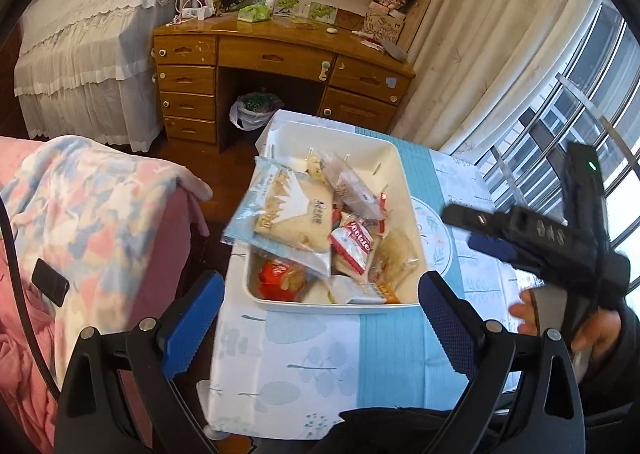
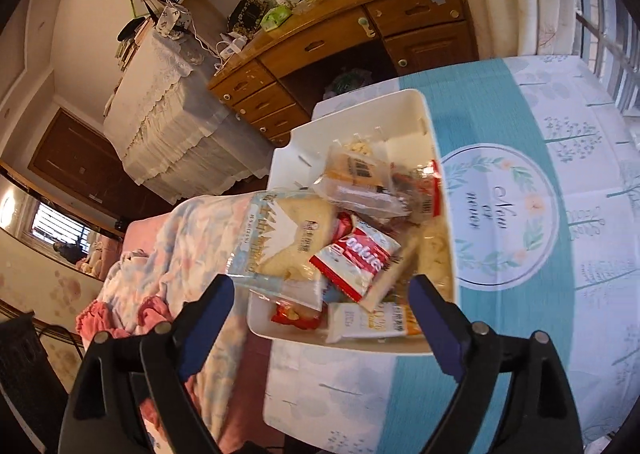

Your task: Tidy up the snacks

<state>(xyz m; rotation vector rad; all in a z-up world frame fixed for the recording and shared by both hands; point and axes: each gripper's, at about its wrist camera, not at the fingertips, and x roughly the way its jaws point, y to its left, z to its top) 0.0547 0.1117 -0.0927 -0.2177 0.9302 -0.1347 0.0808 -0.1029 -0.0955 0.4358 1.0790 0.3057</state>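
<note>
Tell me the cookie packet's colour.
Red and white cookie packet, clearest in the right wrist view.

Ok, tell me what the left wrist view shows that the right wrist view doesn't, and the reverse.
Only the left wrist view shows the right gripper from outside, with the hand holding it, and a dark phone on the blanket. Only the right wrist view shows the tablecloth's round wreath print whole. Both show the white bin of snacks, the Cookies packet in it, and each camera's own open, empty jaws.

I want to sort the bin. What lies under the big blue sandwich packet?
Under the blue sandwich packet in the white bin, a red-orange snack packet and a red-white cookie packet stick out. Anything deeper is covered.
</note>
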